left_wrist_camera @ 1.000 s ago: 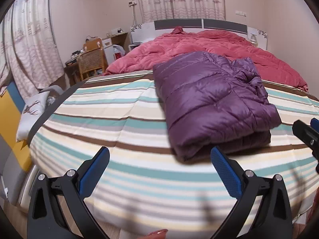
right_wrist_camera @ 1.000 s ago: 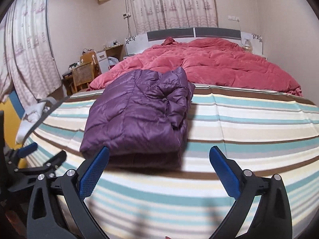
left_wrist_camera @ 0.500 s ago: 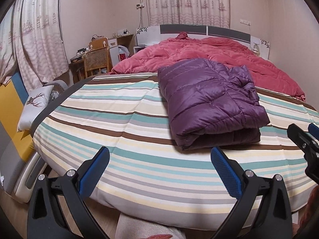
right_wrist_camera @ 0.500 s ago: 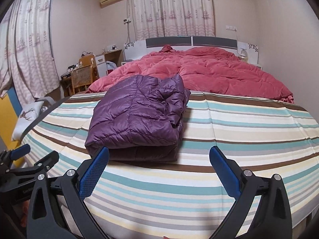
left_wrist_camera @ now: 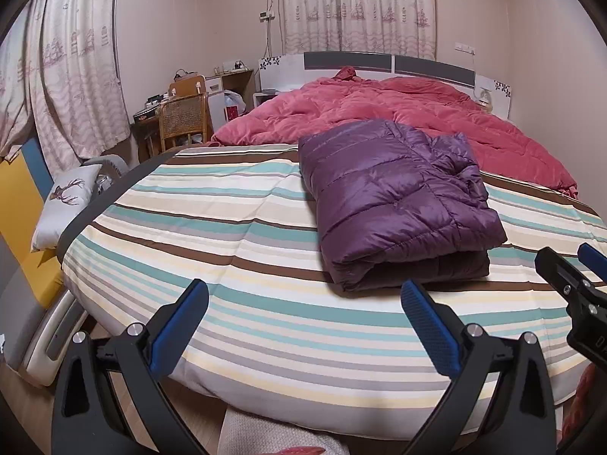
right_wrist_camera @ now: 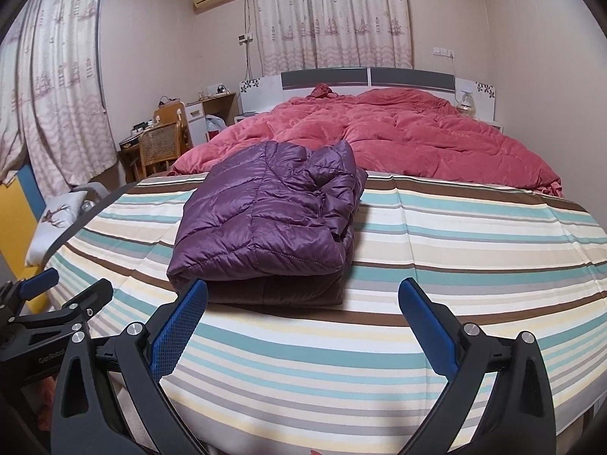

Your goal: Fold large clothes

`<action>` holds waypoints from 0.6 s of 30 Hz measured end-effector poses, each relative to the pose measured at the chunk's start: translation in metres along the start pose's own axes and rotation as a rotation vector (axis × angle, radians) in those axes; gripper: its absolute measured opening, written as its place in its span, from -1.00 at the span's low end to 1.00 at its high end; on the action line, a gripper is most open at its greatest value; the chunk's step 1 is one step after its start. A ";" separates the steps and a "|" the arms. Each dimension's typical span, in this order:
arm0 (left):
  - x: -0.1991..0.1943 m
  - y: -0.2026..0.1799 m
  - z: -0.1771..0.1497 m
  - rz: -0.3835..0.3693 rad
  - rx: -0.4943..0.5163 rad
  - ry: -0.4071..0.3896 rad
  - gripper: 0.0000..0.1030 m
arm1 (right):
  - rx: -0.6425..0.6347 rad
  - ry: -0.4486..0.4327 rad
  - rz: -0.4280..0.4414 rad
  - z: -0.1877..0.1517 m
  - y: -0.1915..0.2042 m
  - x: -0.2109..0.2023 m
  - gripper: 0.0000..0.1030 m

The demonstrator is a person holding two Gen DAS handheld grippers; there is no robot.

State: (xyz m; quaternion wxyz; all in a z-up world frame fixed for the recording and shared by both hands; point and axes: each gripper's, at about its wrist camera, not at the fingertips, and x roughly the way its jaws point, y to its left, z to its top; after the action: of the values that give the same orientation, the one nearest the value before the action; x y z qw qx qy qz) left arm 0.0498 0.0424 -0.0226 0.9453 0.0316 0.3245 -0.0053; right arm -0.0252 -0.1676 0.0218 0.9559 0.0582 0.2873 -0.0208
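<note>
While the purple down jacket point(left_wrist_camera: 398, 204) lies folded into a thick, squarish bundle on the striped bedcover point(left_wrist_camera: 227, 250), both pairs of tongs hang short of the bed's near edge with nothing between their blue pads. The left tongs point(left_wrist_camera: 303, 326) are spread wide, and the jacket sits ahead and to their right; the right tongs point(right_wrist_camera: 301, 322) are equally released, the bundle ahead and to their left, its folded edge facing them. Neither touches the fabric. Behind the jacket, a rumpled red quilt point(right_wrist_camera: 398, 140) covers the head end of the bed, just beside or perhaps touching the bundle's far edge. A wicker chair point(left_wrist_camera: 184, 119) stands by the curtain point(left_wrist_camera: 76, 76) at the left wall.
</note>
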 end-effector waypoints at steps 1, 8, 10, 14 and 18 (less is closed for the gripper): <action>0.000 0.000 0.000 0.000 0.000 0.001 0.96 | 0.001 0.001 0.001 0.000 0.000 0.000 0.94; 0.002 0.000 -0.001 0.003 0.002 0.004 0.96 | -0.007 0.004 0.005 -0.001 0.002 0.000 0.94; 0.002 0.000 -0.001 0.002 -0.002 0.005 0.96 | -0.003 0.006 0.005 -0.001 0.001 0.001 0.94; 0.003 0.000 -0.002 0.003 -0.002 0.006 0.96 | -0.004 0.006 0.005 -0.001 0.001 0.001 0.94; 0.004 0.000 -0.002 0.004 0.000 0.006 0.96 | -0.004 0.006 0.005 -0.001 0.001 0.001 0.94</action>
State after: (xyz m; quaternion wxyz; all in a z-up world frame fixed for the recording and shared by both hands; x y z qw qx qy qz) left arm 0.0516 0.0430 -0.0267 0.9444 0.0322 0.3273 -0.0030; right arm -0.0250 -0.1660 0.0207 0.9552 0.0572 0.2898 -0.0175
